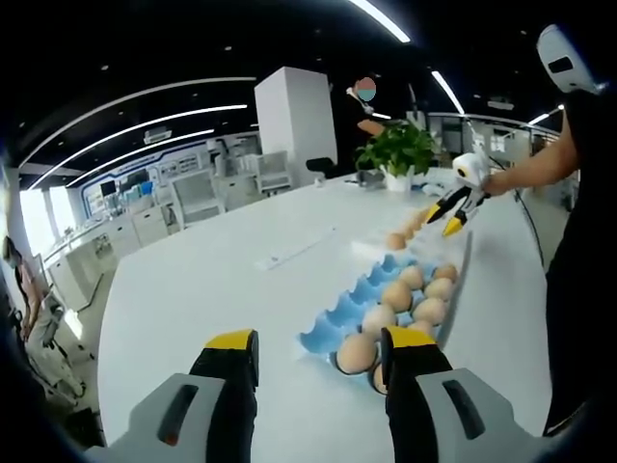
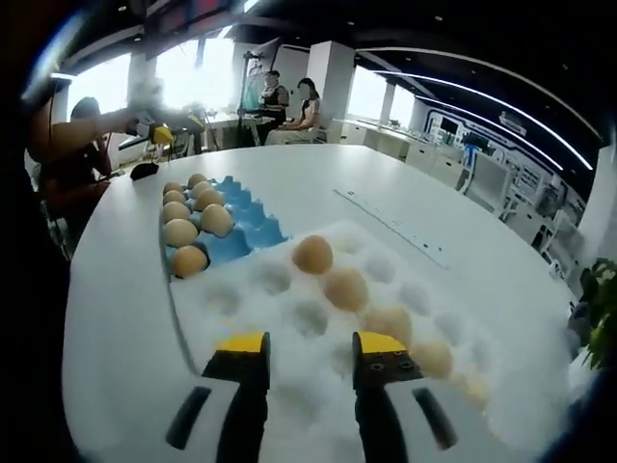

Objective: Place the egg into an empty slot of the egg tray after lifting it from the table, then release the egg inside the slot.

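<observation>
- The right hand-held gripper hovers released and empty over a white egg tray on the counter, its jaws apart just short of the loose eggs.
- Four eggs sit in the white tray's hollows; the nearest egg lies ahead of the jaws, untouched.
- Beyond it, a blue egg tray holds several eggs, with bare slots along its near side.
- The left hand-held gripper hangs released at the blue tray's other end, holding nothing.
- The pick-up appears not yet begun; the next move likely calls for lowering the right jaws around an egg and closing gently.
</observation>
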The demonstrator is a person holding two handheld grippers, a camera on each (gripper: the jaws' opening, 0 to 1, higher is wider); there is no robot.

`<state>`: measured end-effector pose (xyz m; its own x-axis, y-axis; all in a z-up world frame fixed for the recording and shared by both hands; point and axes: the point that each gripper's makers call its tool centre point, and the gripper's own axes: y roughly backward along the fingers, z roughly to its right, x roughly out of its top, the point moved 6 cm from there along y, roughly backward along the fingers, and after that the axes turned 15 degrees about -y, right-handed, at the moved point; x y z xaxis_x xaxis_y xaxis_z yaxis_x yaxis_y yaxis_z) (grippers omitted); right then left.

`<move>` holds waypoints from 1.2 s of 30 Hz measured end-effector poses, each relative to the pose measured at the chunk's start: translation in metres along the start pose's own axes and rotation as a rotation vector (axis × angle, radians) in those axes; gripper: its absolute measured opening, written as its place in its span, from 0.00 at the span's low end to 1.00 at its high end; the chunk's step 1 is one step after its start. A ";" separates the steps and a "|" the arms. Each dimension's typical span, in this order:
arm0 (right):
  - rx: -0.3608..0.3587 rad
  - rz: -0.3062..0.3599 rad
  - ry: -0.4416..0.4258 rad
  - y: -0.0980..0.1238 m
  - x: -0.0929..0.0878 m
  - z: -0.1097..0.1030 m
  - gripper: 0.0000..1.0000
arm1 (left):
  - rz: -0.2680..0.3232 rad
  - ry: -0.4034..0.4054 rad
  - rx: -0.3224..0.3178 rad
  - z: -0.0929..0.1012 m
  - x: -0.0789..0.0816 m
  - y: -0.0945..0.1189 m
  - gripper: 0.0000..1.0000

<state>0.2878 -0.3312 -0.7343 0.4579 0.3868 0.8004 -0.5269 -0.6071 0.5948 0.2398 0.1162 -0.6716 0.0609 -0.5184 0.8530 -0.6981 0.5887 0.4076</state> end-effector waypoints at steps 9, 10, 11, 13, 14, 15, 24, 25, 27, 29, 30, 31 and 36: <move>-0.118 -0.016 -0.063 0.025 -0.021 0.034 0.34 | -0.002 -0.002 -0.004 0.000 -0.001 -0.001 0.51; -0.127 -0.015 -0.065 0.026 -0.023 0.036 0.34 | -0.002 0.000 -0.005 0.000 0.000 -0.001 0.51; -0.139 -0.013 -0.071 0.029 -0.025 0.039 0.34 | -0.001 0.001 -0.005 0.000 0.000 -0.001 0.51; -0.164 -0.011 -0.081 0.033 -0.027 0.044 0.34 | -0.001 0.000 -0.004 0.000 0.001 -0.001 0.51; -0.187 -0.004 -0.096 0.036 -0.028 0.049 0.34 | -0.001 0.001 -0.004 0.000 0.000 -0.001 0.51; -0.199 0.013 -0.122 0.037 -0.028 0.052 0.33 | -0.001 -0.001 -0.004 -0.001 0.000 -0.001 0.51; -0.313 0.028 -0.191 0.048 -0.031 0.079 0.32 | -0.003 -0.001 -0.004 -0.002 0.001 0.000 0.51; -0.313 0.019 -0.190 0.046 -0.034 0.081 0.31 | -0.002 -0.001 -0.002 -0.002 0.001 0.000 0.51; -0.318 -0.027 -0.217 0.045 -0.042 0.082 0.31 | -0.001 -0.001 -0.002 -0.002 0.002 0.000 0.51; -0.307 0.009 -0.308 0.044 -0.041 0.082 0.29 | -0.005 -0.003 -0.002 -0.002 0.002 0.000 0.51; -0.306 0.006 -0.324 0.043 -0.042 0.082 0.29 | -0.004 -0.003 -0.003 -0.002 0.002 0.000 0.51; -0.305 0.013 -0.311 0.044 -0.041 0.084 0.29 | 0.000 -0.003 -0.004 -0.001 0.003 -0.001 0.51; -0.294 -0.014 -0.364 0.042 -0.040 0.086 0.29 | -0.002 -0.007 -0.003 -0.002 0.005 -0.001 0.51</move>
<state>0.3091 -0.4319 -0.7482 0.6600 0.0933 0.7454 -0.6754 -0.3608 0.6432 0.2422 0.1142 -0.6676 0.0576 -0.5238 0.8499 -0.6954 0.5897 0.4106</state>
